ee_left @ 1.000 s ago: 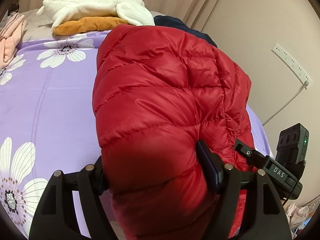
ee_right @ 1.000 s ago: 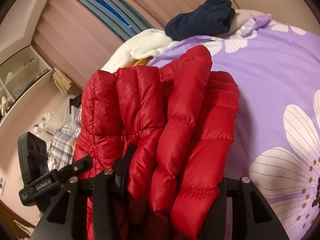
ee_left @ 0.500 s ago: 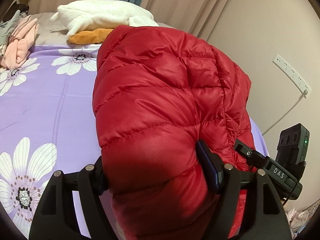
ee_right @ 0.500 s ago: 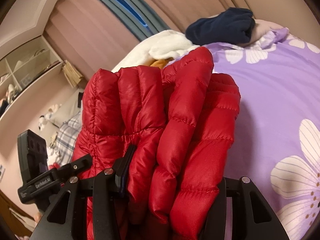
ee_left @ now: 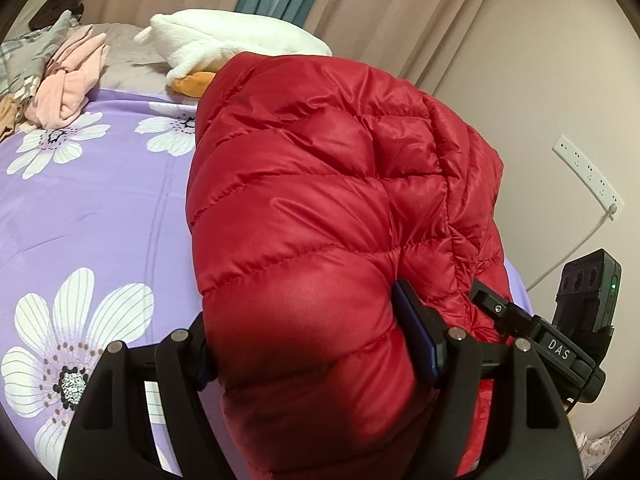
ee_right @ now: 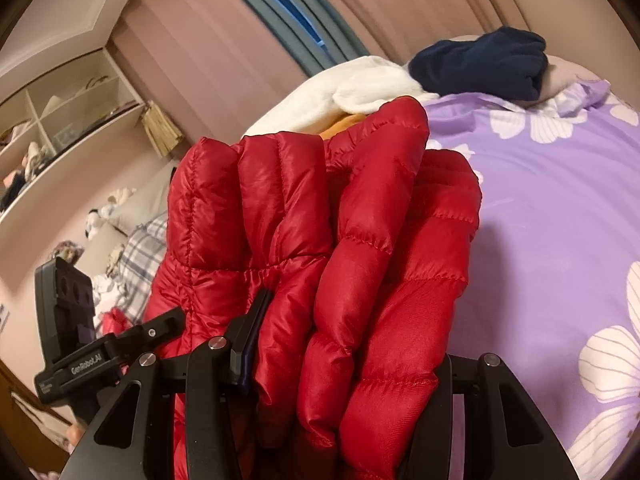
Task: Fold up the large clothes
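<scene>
A puffy red down jacket (ee_left: 320,208) fills the middle of the left wrist view, bunched between the jaws of my left gripper (ee_left: 308,344), which is shut on it. The same jacket (ee_right: 340,240) shows in the right wrist view as thick folds clamped in my right gripper (ee_right: 344,344), also shut on it. Both grippers hold the jacket above a bed with a purple flowered sheet (ee_left: 100,208). The lower part of the jacket is hidden behind the grippers.
At the bed's far end lie a white fleece garment (ee_left: 240,40) over an orange one (ee_left: 192,84), pink clothes (ee_left: 68,84) at the left, and a navy garment (ee_right: 480,64). A wall with a power strip (ee_left: 588,172) is on the right; shelves (ee_right: 60,120) stand at left.
Both grippers have carried the jacket along, and the views have swung: the garments at the far end have shifted right, more curtain and wall show. The grip on the jacket is unchanged.
</scene>
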A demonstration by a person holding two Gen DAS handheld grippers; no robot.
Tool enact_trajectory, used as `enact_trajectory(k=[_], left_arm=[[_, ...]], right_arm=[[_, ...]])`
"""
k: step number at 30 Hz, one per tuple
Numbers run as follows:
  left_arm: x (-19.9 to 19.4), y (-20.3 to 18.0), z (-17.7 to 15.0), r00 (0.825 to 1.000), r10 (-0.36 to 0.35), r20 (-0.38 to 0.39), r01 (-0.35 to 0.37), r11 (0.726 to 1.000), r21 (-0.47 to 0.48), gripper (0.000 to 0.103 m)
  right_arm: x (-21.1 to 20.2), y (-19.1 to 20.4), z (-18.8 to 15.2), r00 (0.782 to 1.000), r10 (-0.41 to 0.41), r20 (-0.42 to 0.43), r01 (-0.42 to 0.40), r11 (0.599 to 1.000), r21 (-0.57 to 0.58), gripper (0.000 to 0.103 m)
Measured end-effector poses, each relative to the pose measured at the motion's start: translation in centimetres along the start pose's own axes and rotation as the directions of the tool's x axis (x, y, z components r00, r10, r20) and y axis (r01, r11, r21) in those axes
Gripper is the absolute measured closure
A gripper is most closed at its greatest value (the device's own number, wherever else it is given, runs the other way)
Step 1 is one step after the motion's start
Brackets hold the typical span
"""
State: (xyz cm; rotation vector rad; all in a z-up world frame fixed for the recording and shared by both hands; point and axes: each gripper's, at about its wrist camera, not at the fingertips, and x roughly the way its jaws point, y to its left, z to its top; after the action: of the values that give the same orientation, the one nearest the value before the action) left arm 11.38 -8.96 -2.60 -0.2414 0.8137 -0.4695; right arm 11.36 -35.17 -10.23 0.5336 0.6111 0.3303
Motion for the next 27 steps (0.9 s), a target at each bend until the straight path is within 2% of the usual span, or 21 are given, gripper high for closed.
enact_trajectory(k=[8,27], left_arm=[[-1.9,0.6,-0.8,1.0,0.007,0.019,-0.006,1.0,-0.018,0.028],[-3.4,0.6,-1.7,0.999,0.04,0.033,-0.037,0.997,-0.067,0.028]], right_arm=[[1.4,0.9,0.5,1.0,0.015,-0.019,-0.015,0.999,-0.028,0.054],[3.2,1.0,1.8,0.997,0.04,-0.064,-0.045,0.996,-0.078,0.054]])
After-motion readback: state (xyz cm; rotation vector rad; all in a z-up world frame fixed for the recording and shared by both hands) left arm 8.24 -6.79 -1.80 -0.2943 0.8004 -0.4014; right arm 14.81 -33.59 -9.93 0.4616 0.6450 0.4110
